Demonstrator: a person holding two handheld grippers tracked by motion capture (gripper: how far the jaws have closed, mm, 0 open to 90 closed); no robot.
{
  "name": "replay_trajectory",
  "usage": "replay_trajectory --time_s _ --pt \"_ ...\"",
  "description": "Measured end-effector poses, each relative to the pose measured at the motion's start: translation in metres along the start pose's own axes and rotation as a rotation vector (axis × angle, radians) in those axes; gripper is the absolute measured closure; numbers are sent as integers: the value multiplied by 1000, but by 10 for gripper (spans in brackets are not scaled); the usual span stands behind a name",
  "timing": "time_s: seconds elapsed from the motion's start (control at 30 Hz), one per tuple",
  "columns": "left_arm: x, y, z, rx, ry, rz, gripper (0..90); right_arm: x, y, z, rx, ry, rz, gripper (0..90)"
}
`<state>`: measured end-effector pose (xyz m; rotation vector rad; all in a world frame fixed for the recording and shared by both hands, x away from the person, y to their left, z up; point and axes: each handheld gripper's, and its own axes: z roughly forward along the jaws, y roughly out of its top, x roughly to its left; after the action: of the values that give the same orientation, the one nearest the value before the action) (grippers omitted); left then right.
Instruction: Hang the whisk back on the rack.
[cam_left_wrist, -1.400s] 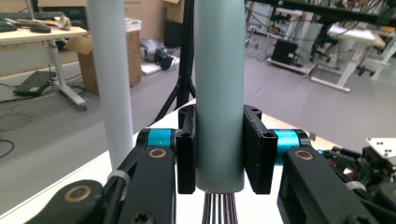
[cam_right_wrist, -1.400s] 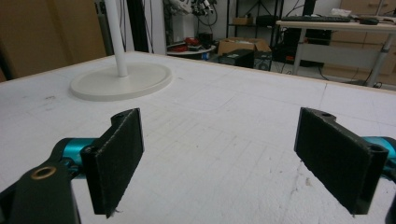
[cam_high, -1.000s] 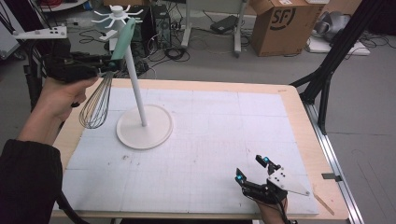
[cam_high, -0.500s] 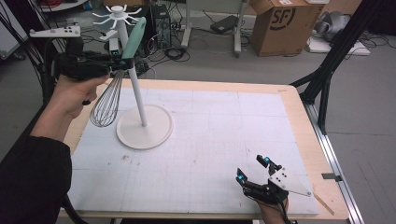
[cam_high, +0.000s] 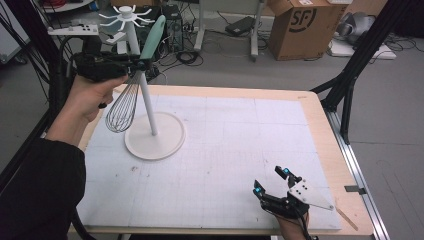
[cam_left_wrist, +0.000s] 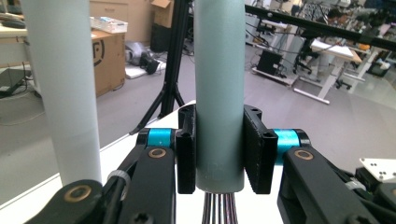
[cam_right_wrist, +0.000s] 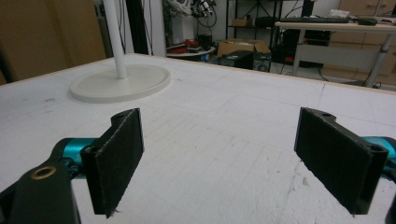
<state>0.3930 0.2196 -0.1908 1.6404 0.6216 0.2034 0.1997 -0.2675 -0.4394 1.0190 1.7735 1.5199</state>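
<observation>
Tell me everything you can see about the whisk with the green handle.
The wire balloon whisk with the smooth, matte grey-green handle is held in the air at the table's far left. Its handle points up and leans right; the loops of thin metal wire hang below, over the table's left edge. The left claw is shut on the lower end of the handle, pads on two opposite sides, just above where the wires enter. The whisk crosses in front of the white stand's pole; whether they touch is unclear.

The high view looks forward and down over the worktop (cam_high: 225, 150). Each tool's camera looks close along its own jaws. All three share the white stand (cam_high: 150, 120).
</observation>
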Motion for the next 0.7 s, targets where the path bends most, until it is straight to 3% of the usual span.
replay_trajectory --time_s 0.7 --pt "11 -11 -13 -47 39 -41 695 0 0 -1 -3 -1 -6 145"
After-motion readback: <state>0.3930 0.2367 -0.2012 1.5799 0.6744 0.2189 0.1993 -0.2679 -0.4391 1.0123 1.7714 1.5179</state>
